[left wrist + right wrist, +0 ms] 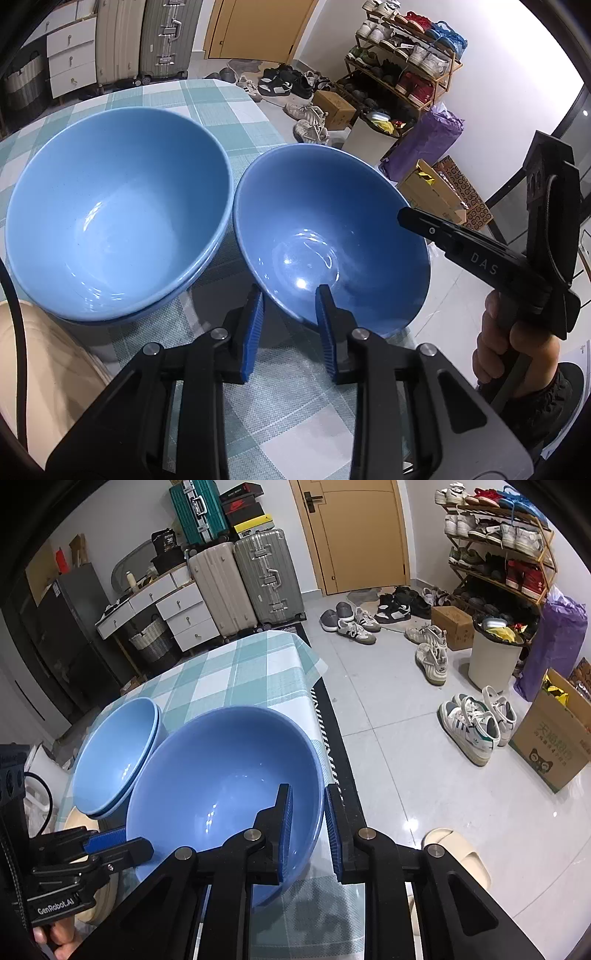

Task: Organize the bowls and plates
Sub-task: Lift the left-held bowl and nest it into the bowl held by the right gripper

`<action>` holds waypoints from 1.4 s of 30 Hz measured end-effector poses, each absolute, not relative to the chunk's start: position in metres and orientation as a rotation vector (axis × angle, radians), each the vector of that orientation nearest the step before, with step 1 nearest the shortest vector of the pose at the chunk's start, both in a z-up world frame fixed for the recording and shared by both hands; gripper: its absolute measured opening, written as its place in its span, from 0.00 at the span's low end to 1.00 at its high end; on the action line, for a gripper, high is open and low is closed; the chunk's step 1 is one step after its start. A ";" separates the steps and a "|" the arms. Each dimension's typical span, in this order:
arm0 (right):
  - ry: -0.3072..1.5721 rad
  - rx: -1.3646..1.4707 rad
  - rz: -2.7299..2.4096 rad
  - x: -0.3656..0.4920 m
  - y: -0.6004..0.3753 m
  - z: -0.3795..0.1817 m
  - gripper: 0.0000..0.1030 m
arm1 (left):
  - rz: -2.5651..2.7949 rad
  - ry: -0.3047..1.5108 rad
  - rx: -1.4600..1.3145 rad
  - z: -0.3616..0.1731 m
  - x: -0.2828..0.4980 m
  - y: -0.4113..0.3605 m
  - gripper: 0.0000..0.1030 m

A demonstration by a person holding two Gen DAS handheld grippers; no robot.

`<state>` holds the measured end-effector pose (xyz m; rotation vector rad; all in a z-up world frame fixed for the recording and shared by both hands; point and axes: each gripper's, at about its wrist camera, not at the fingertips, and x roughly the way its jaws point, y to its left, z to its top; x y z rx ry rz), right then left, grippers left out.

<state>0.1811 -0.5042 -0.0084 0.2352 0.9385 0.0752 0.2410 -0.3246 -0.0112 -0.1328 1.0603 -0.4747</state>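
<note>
A single blue bowl (325, 236) (221, 775) sits near the right edge of the checked tablecloth (221, 110). My left gripper (290, 293) straddles its near rim, one pad outside and one inside, shut on it. My right gripper (308, 788) clamps the bowl's opposite rim the same way, and its finger (410, 218) shows at that rim in the left wrist view. Two nested lighter blue bowls (118, 206) (118, 753) stand just left of the held bowl, almost touching it. A beige dish (40, 369) lies partly hidden at the near left.
The table edge (317, 709) runs close beside the held bowl, with tiled floor below. Shoes (476, 723), a white bin (491, 657), cardboard boxes (554, 746) and a shoe rack (498, 542) stand on the right. Suitcases (266, 576) and drawers (184, 616) are beyond the table.
</note>
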 end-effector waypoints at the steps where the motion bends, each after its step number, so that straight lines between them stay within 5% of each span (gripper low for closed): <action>1: 0.938 0.232 0.074 0.181 -0.504 -0.009 0.18 | -0.475 1.059 -0.131 -0.011 0.241 -0.325 0.24; 42: 0.786 0.178 0.035 0.122 -0.475 0.081 0.19 | -0.553 0.866 -0.106 0.084 0.170 -0.289 0.24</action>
